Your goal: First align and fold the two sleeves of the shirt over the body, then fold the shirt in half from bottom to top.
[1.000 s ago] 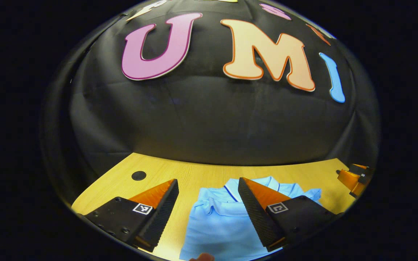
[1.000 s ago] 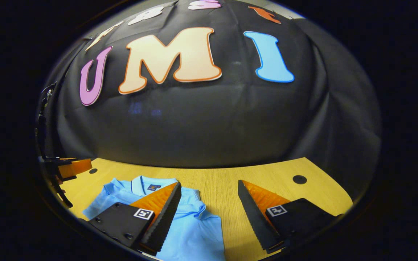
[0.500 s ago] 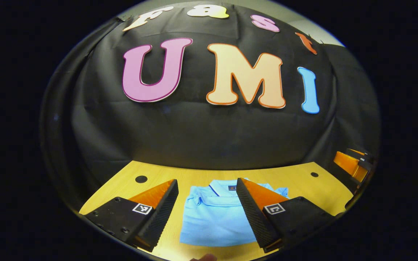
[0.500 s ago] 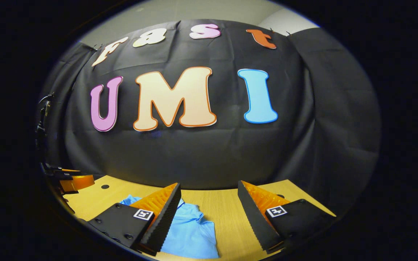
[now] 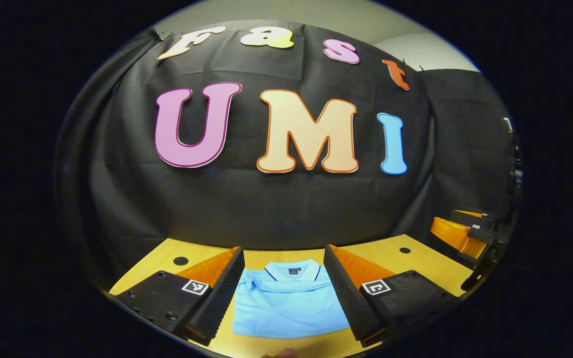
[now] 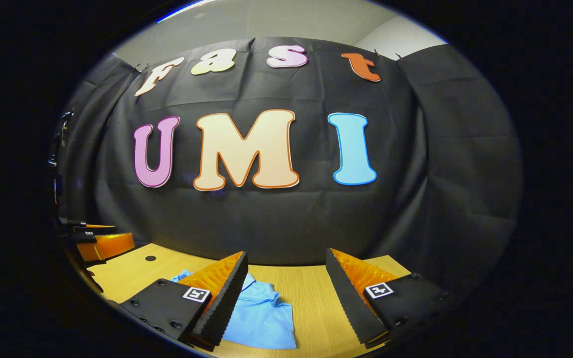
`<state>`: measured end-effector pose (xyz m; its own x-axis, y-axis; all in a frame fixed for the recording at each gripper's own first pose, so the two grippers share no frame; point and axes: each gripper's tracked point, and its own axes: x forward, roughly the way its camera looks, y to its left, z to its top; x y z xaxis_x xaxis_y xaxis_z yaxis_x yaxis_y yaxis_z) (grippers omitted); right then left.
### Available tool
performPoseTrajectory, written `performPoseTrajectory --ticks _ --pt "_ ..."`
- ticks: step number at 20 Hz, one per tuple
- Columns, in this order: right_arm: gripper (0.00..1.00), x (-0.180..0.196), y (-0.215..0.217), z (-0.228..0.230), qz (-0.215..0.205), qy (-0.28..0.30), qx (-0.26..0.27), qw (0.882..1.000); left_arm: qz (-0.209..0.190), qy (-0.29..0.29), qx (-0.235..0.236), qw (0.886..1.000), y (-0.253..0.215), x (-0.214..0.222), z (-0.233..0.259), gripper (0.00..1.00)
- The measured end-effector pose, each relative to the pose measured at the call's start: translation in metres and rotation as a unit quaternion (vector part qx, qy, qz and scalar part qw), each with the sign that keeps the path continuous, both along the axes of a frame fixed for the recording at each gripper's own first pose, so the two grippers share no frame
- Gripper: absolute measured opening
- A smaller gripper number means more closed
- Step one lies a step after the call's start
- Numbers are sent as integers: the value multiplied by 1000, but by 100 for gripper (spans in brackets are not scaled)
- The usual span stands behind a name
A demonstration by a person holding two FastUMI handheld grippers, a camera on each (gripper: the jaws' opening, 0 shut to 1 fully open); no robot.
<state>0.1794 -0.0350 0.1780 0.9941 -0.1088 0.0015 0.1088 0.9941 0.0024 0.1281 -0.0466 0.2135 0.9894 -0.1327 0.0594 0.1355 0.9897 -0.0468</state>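
The light blue shirt lies flat on the wooden desk, folded into a neat rectangle with its collar toward the desk's far edge, by the black cloth wall. Its sleeves are tucked in and its lower half is folded up, so the near edge is a straight fold.

The left claw hangs above the near side of the desk with its two fingers spread wide and nothing between them; in the left gripper view the shirt shows in the gap. The right claw is likewise wide open and empty, held over the bare wood just beside the shirt's edge; in the right gripper view the shirt lies partly behind the finger on that view's left.

Each claw can be seen from the other's camera, off to the side. A dark round hole sits in the desk near its far left corner, and another near the far right.
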Motion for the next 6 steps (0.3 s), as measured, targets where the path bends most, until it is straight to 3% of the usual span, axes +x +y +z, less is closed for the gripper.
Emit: performPoseTrajectory --ticks 6 --pt "97 3 3 -5 4 7 3 1000 6 -3 2 1000 2 0 1 95"
